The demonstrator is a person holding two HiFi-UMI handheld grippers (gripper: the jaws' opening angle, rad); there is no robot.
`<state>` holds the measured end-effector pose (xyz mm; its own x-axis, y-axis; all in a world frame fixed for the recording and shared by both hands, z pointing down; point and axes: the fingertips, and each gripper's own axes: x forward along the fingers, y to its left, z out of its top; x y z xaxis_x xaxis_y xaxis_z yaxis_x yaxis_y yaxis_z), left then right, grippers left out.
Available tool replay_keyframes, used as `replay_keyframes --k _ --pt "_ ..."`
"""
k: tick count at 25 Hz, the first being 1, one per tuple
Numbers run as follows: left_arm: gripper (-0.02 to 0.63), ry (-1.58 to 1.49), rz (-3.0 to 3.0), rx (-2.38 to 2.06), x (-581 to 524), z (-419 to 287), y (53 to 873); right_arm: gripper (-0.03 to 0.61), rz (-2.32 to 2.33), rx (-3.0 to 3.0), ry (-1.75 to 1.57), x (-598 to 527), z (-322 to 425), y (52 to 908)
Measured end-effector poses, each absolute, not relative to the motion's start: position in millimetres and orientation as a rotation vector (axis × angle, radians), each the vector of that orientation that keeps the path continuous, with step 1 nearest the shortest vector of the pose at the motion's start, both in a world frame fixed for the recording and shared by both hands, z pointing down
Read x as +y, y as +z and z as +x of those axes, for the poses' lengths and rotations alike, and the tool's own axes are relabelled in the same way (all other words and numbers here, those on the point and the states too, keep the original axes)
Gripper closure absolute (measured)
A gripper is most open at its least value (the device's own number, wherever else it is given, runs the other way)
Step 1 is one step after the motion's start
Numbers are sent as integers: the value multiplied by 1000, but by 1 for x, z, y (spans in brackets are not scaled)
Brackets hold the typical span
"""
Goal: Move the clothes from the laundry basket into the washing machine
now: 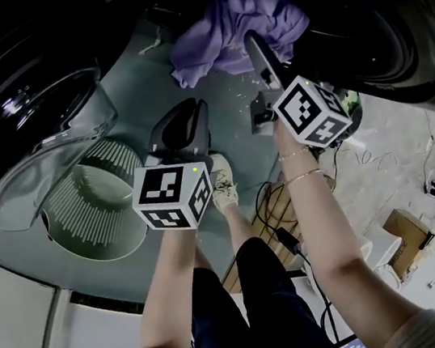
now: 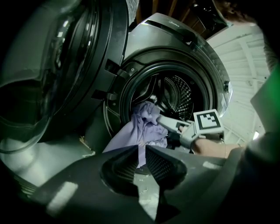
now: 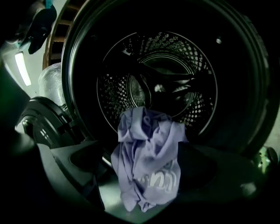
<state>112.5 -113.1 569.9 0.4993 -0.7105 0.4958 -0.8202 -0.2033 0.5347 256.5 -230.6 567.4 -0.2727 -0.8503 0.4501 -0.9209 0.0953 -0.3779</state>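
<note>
Right gripper (image 3: 142, 148) gapes around the purple garment (image 3: 151, 175), seemingly loose, drum (image 3: 175, 57) depths dark; left gripper (image 2: 141, 148) closed, empty.

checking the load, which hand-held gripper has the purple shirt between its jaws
The right hand-held gripper: its jaws stand wide on either side of the purple shirt. The left hand-held gripper is empty.

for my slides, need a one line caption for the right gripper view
Right gripper, jaws open, facing a purple shirt draped over the rim of the washing machine
</note>
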Motion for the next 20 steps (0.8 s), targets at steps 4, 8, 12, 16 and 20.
replay_keyframes --k 4,8,12,16,20 --pt "560 182 1944 -1266 -106 107 576 8 1783 -2105 1058 -188 251 616" --pt "566 184 1942 -1266 -105 100 585 -31 1744 -2002 1149 -179 243 665" --pt "570 182 1933 -1274 -107 92 595 -31 1749 -1955 1193 -190 237 690" --pt "570 182 1911 -1289 -106 90 603 -32 1713 -1924 1227 -195 222 710" --pt "571 168 1909 -1283 -104 93 606 -31 1724 -1904 1232 -202 215 719"
